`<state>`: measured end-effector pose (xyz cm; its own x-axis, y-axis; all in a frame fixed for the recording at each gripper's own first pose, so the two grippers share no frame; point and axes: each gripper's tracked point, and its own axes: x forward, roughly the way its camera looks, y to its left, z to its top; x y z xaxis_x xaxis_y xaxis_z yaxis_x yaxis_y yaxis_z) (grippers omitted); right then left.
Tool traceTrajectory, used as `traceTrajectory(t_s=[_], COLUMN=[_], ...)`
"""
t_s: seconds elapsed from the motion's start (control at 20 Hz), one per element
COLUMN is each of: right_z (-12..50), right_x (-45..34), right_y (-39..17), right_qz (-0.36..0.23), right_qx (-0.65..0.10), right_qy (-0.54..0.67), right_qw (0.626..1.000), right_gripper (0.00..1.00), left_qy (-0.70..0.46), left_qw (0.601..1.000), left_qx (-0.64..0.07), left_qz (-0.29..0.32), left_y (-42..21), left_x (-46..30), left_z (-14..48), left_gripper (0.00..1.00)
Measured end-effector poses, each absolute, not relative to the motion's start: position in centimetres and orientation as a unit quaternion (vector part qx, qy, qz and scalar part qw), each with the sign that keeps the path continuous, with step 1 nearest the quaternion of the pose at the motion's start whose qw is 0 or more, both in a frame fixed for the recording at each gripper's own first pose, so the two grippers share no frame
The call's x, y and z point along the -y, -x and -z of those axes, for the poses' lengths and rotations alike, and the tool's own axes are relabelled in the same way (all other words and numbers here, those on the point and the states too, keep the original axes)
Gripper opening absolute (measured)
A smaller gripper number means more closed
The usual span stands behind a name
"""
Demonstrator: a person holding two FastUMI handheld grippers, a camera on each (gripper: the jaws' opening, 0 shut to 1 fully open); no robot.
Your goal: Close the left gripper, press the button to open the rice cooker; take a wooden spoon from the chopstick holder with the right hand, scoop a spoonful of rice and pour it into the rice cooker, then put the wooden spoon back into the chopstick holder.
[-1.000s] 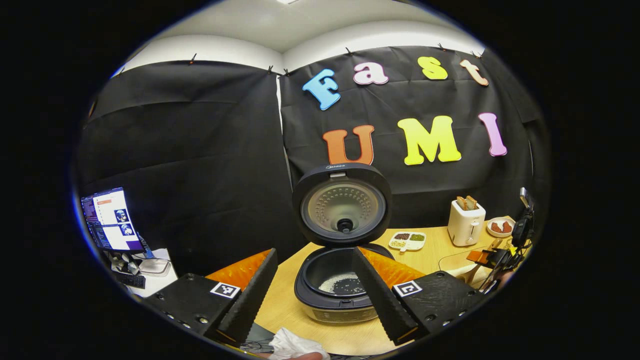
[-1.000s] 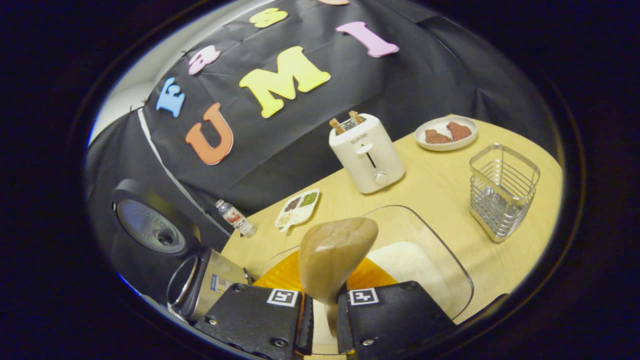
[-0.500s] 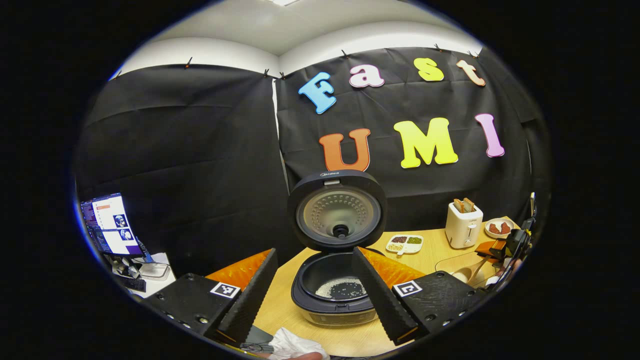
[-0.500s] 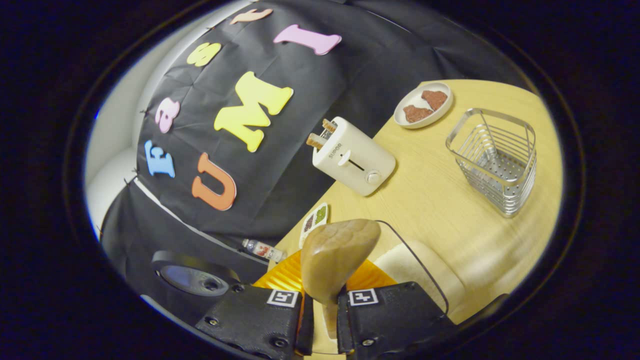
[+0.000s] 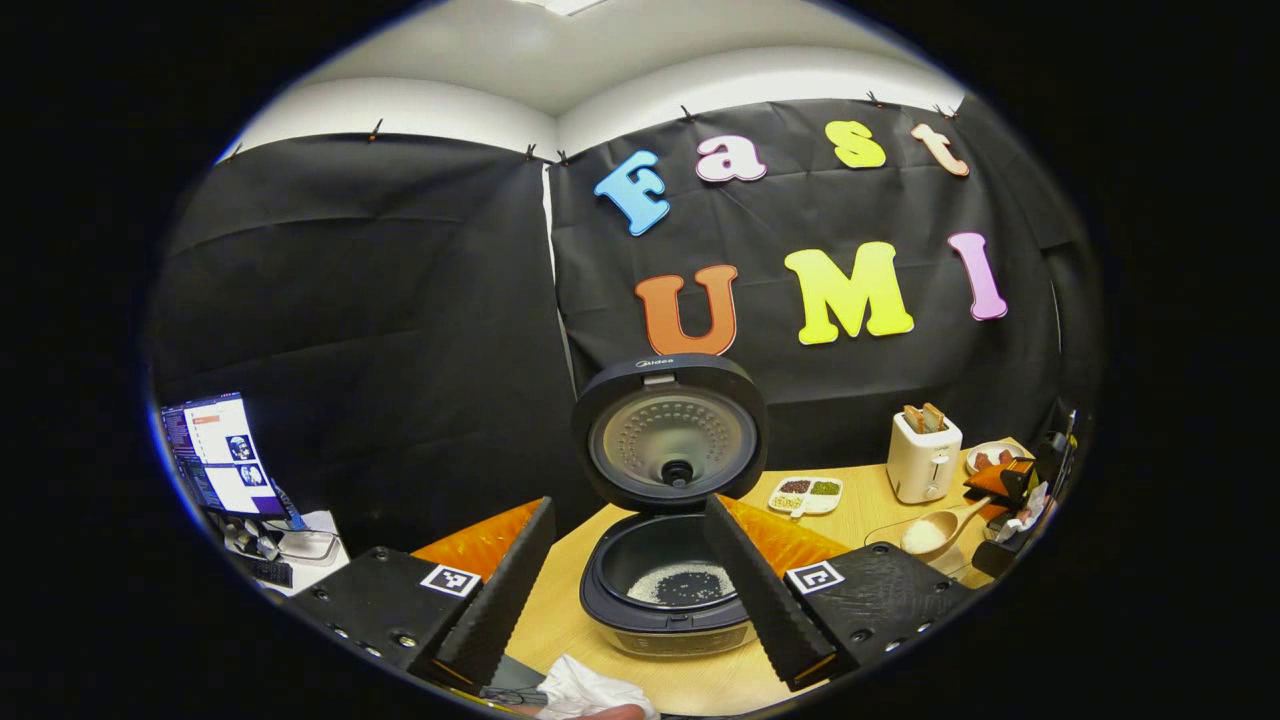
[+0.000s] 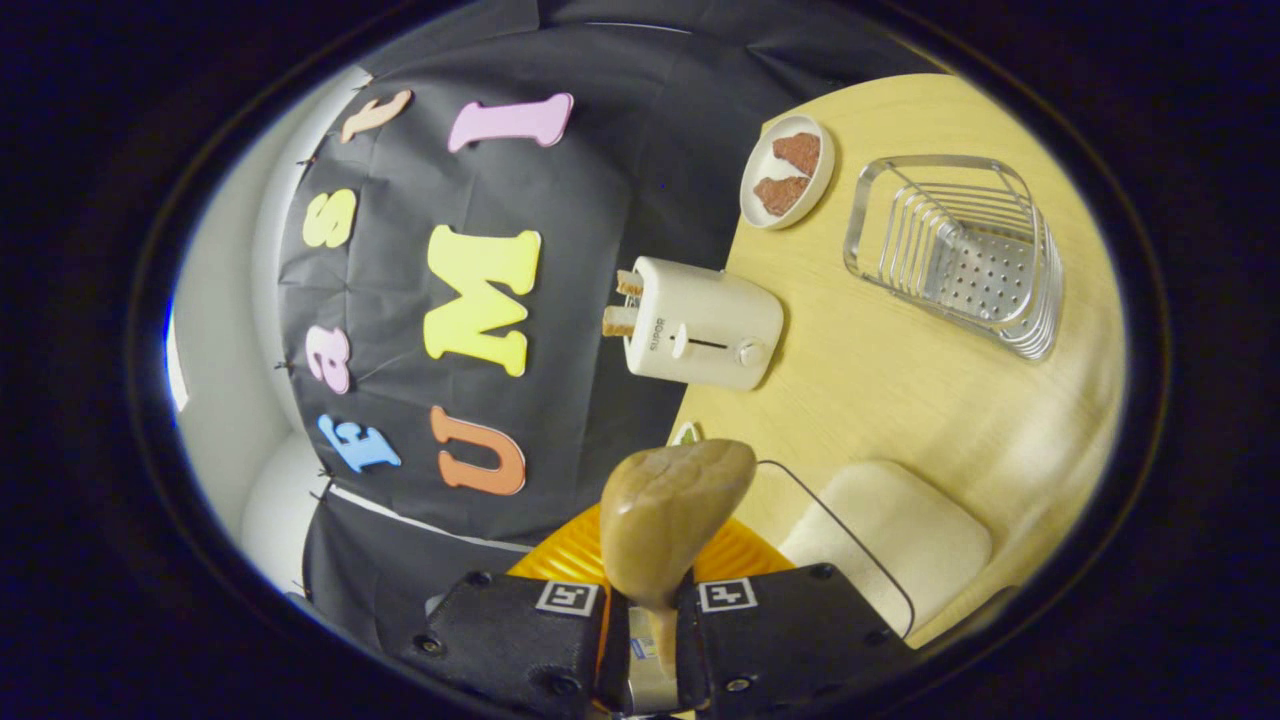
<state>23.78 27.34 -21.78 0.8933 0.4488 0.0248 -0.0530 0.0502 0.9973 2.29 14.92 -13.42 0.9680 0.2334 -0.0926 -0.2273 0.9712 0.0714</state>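
The rice cooker point(image 5: 668, 585) stands open on the wooden table, its lid point(image 5: 670, 440) upright and a little rice on the pot's floor. My left gripper point(image 5: 630, 600) hangs open just in front of it, holding nothing. In the left gripper view my right gripper point(image 5: 1010, 480) is at the far right, holding the wooden spoon point(image 5: 935, 532) level with a white heap of rice in its bowl. In the right gripper view, my right gripper point(image 6: 650, 625) is shut on the handle and the spoon's bowl point(image 6: 672, 505) juts out ahead. The wire chopstick holder point(image 6: 960, 250) stands beyond it.
A clear container of rice point(image 6: 885, 525) lies under the spoon. A white toaster point(image 6: 700, 320) holding toast, a plate of brown pieces point(image 6: 785, 170) and a divided dish point(image 5: 805, 490) sit near the wall. A monitor point(image 5: 220, 455) is far left, a white cloth point(image 5: 590, 690) by the near edge.
The right gripper has rolled sideways and lifted the spoon out of the rice container with rice in it. The left gripper has drifted slightly, staying open.
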Motion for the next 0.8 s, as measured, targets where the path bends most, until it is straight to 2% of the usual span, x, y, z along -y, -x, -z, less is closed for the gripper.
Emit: traceTrajectory(t_s=[0.35, 0.5, 0.65, 0.8], right_z=[16.3, 13.6, 10.7, 9.1], right_x=[-28.5, -30.4, -34.6, -40.4], right_y=[-23.5, -23.0, -22.0, -21.0], right_qz=[-0.189, -0.201, -0.225, -0.253], right_qx=[-0.142, -0.142, -0.154, -0.175], right_qy=[-0.667, -0.647, -0.659, -0.637], right_qw=[0.707, 0.722, 0.702, 0.707], right_gripper=[0.23, 0.23, 0.23, 0.23], left_qy=[-0.032, -0.027, -0.017, -0.013], left_qw=[0.991, 0.99, 0.988, 0.986], left_qx=[-0.049, -0.05, -0.049, -0.052], left_qz=[-0.123, -0.131, -0.142, -0.156], left_y=[-1.8, -1.2, -0.6, 0.0], left_x=[-15.5, -16.1, -17.1, -18.1], left_z=[13.3, 13.2, 13.3, 13.7], left_gripper=[0.95, 0.95, 0.95, 0.96])
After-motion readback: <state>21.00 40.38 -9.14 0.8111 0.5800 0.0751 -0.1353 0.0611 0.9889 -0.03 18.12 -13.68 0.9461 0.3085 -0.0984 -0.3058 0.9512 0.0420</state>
